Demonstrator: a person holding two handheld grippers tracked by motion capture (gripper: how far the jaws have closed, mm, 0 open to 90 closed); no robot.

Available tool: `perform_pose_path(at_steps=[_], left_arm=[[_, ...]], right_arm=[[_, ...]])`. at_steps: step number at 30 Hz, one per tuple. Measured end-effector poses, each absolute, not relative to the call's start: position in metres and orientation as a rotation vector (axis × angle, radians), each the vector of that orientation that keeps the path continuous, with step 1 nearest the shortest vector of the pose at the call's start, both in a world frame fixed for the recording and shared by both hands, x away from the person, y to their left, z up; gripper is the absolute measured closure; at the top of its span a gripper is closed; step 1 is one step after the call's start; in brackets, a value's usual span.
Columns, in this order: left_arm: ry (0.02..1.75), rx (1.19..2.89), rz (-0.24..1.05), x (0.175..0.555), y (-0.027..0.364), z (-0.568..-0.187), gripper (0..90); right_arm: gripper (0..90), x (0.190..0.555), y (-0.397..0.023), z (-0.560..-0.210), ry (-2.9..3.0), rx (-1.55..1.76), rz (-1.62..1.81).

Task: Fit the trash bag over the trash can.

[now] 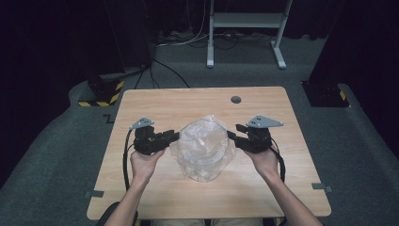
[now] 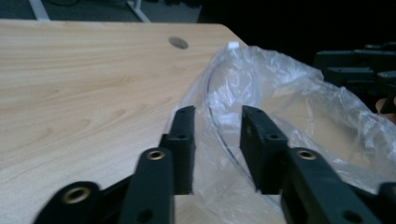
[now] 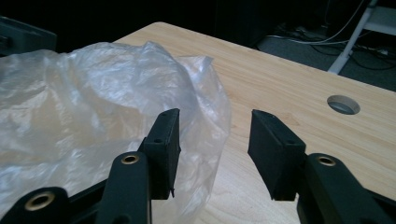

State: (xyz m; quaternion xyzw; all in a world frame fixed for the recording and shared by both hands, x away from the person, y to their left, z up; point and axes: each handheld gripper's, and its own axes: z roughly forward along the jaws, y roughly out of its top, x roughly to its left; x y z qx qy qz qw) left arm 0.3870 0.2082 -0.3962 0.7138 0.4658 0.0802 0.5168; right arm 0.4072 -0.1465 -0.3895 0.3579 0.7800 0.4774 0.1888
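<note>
A crumpled clear plastic bag (image 1: 203,148) stands puffed up in the middle of the wooden table (image 1: 188,101). My left gripper (image 1: 176,136) is at the bag's left edge, held in a person's hand. In the left gripper view the bag (image 2: 280,93) has its film and rim running between the parted jaws of that gripper (image 2: 217,112), and the pads do not press on it. My right gripper (image 1: 231,134) is at the bag's right edge. In the right gripper view its jaws (image 3: 215,116) stand apart, with the bag (image 3: 93,102) against the left jaw and bare table in the gap.
A round cable hole (image 1: 235,100) lies in the table's far side. Beyond the table stand a white frame (image 1: 244,21), floor cables and a yellow-black striped base (image 1: 101,96). The other gripper (image 2: 359,65) shows behind the bag in the left gripper view.
</note>
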Motion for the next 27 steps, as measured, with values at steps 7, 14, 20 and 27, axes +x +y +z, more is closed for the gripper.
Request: perform_pose_path(at_steps=[7, 14, 20, 27], left_arm=[[1.089, 1.754, 0.204, 0.380, 0.207, -0.392, 89.4], [1.082, 1.751, 0.184, 0.371, 0.212, -0.392, 90.0], [1.048, 1.732, 0.181, 0.355, 0.215, -0.392, 73.4], [1.023, 1.745, 0.135, 0.341, 0.220, -0.400, 57.2]], right_arm=[[79.2, 0.397, -0.147, -0.391, 2.252, 0.936, 1.343], [90.0, 0.387, -0.142, -0.393, 2.295, 0.868, 1.295], [81.3, 0.379, -0.148, -0.392, 2.287, 0.871, 1.330], [66.2, 0.363, -0.146, -0.386, 2.310, 0.822, 1.410]])
